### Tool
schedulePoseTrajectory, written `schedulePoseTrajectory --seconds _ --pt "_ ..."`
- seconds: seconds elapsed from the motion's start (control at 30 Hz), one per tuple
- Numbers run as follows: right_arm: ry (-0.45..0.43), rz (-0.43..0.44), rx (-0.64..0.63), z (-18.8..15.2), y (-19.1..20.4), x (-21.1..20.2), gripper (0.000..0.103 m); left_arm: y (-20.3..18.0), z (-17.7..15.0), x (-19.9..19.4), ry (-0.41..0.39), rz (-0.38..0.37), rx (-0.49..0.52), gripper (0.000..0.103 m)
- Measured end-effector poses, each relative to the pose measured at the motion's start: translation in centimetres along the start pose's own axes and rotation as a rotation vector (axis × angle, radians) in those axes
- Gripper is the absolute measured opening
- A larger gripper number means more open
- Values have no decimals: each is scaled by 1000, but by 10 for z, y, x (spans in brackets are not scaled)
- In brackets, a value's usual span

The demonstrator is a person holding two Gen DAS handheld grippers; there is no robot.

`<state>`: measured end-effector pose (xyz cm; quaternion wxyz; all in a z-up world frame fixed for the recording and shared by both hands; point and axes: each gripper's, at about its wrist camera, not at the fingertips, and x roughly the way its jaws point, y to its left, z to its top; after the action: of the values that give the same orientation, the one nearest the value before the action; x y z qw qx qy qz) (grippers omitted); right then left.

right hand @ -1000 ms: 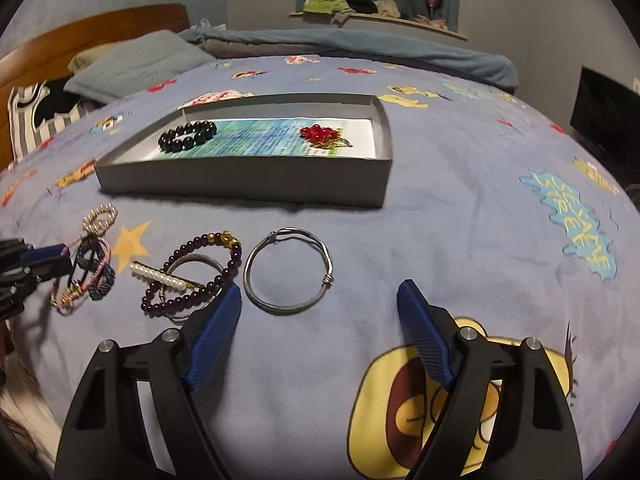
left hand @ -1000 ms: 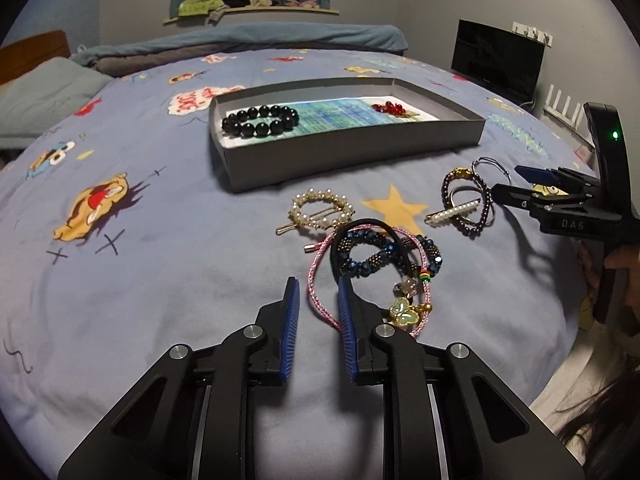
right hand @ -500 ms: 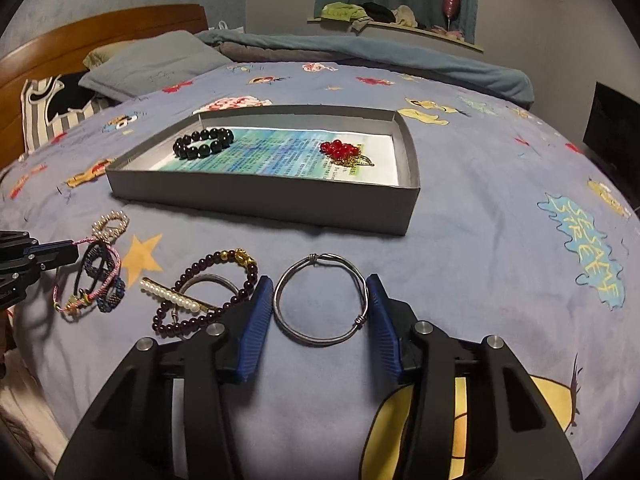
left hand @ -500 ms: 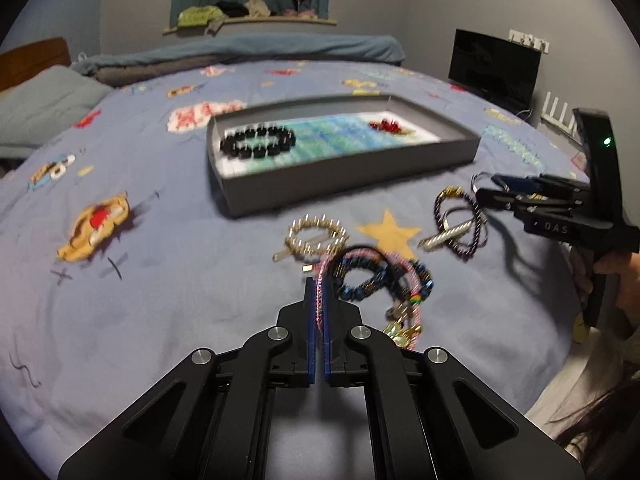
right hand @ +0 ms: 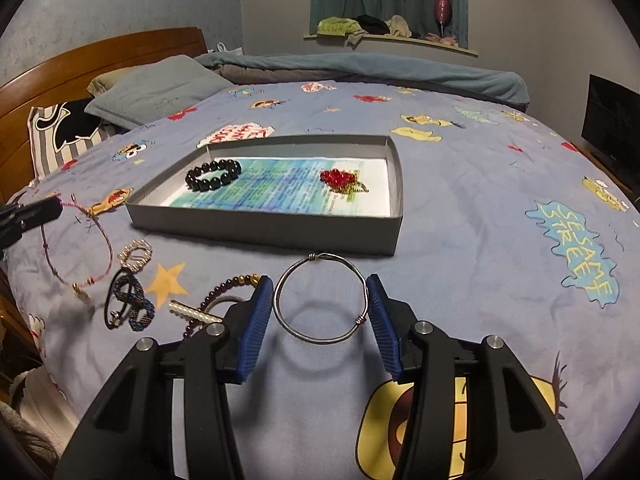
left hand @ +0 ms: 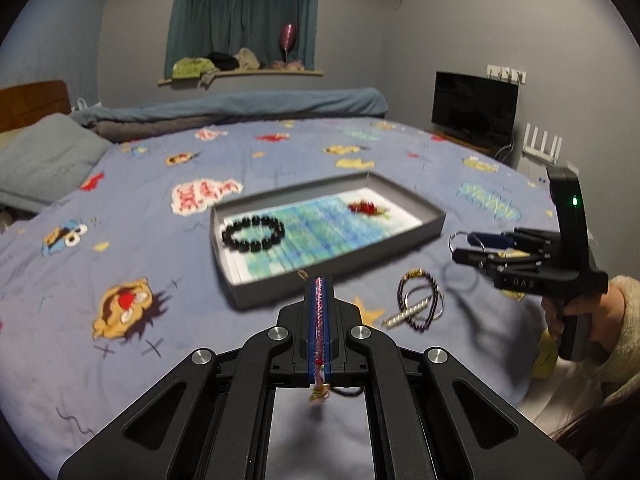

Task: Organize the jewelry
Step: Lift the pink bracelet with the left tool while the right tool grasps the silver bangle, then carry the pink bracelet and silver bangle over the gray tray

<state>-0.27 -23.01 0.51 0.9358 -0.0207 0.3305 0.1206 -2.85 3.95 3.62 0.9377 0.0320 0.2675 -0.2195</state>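
My left gripper (left hand: 319, 292) is shut on a pink cord bracelet (left hand: 319, 320) and holds it above the bed; in the right wrist view the bracelet (right hand: 80, 252) hangs from its tip at the far left. My right gripper (right hand: 320, 300) is shut on a silver wire bangle (right hand: 320, 300), lifted off the bedspread with its shadow below; it also shows in the left wrist view (left hand: 464, 246). A grey tray (right hand: 264, 232) holds a black bead bracelet (right hand: 213, 175) and a red bead piece (right hand: 340, 179).
On the blue bedspread lie a pearl ring clip (right hand: 136, 254), a blue beaded bracelet (right hand: 132, 304), a pearl bar clip (right hand: 192, 312) and a dark purple bead bracelet (left hand: 418, 300). Pillows (right hand: 152, 88) lie at the back left, a monitor (left hand: 474, 110) to the right.
My left gripper shut on the pink cord bracelet and lifted it toward the tray. My right gripper closed on the silver bangle and raised it off the bedspread.
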Motion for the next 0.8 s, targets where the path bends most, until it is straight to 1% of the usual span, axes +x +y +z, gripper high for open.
schedulePoseTrajectory --seconds 0.17,0.33,0.57,0.73,0.8 --pt "-23 6 -13 13 0 -7 48 3 14 -8 -32 3 6 3" --pt "-46 5 -7 34 -4 -1 48 11 35 1 -46 8 16 3" --pt "-41 6 34 66 -13 27 48 25 59 31 -52 23 6 3" --pt "-33 -9 24 83 -13 52 48 31 77 57 -69 23 -8 3" --pt "-18 -12 19 87 -12 64 48 31 81 66 -68 11 -20 3"
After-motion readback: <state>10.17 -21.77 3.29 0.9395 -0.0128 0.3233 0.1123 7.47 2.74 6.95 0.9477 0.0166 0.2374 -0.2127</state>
